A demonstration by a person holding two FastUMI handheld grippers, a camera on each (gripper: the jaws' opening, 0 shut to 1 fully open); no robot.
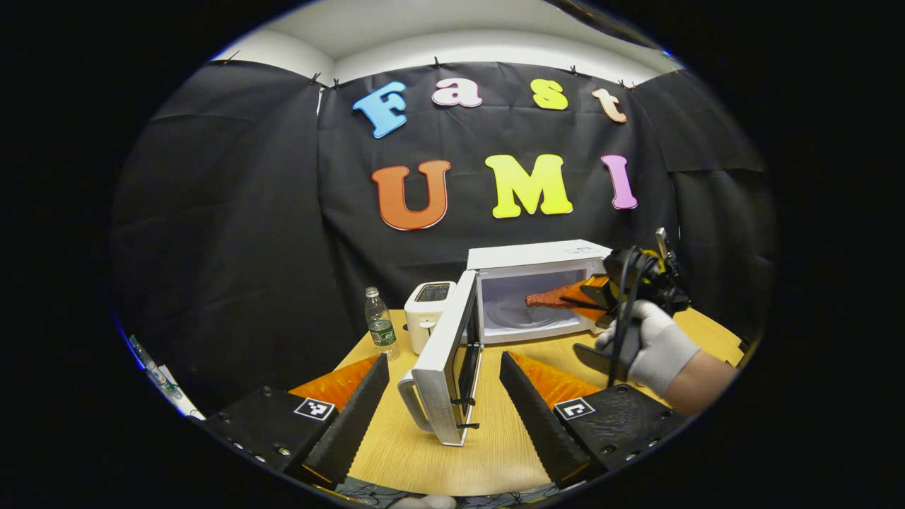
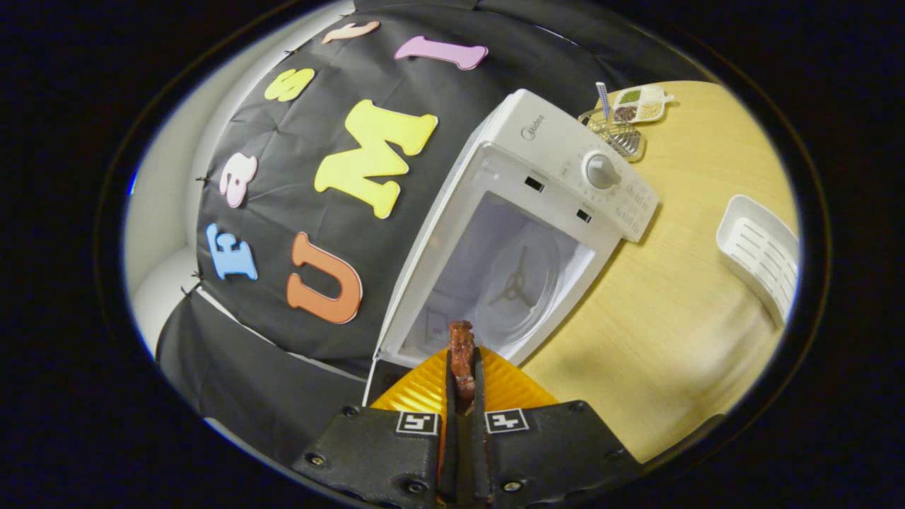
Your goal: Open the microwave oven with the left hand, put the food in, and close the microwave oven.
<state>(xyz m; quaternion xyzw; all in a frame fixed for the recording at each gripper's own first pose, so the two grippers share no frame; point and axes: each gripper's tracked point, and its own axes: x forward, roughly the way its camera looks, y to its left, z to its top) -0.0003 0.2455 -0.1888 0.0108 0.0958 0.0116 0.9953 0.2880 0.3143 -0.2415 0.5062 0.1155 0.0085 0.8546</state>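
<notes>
The white microwave stands on the wooden table with its door swung wide open toward me, handle at the front. My left gripper is open, its fingers on either side of the door's lower edge without touching it. In the left gripper view, a gloved hand holds my right gripper at the oven's mouth, shut on a flat reddish-brown piece of food. The right gripper view shows the same food pinched between the fingers of my right gripper, just before the cavity with its glass turntable.
A white toaster and a clear water bottle stand left of the open door. In the right gripper view a white slotted tray, a wire basket and a divided dish sit on the table beyond the oven.
</notes>
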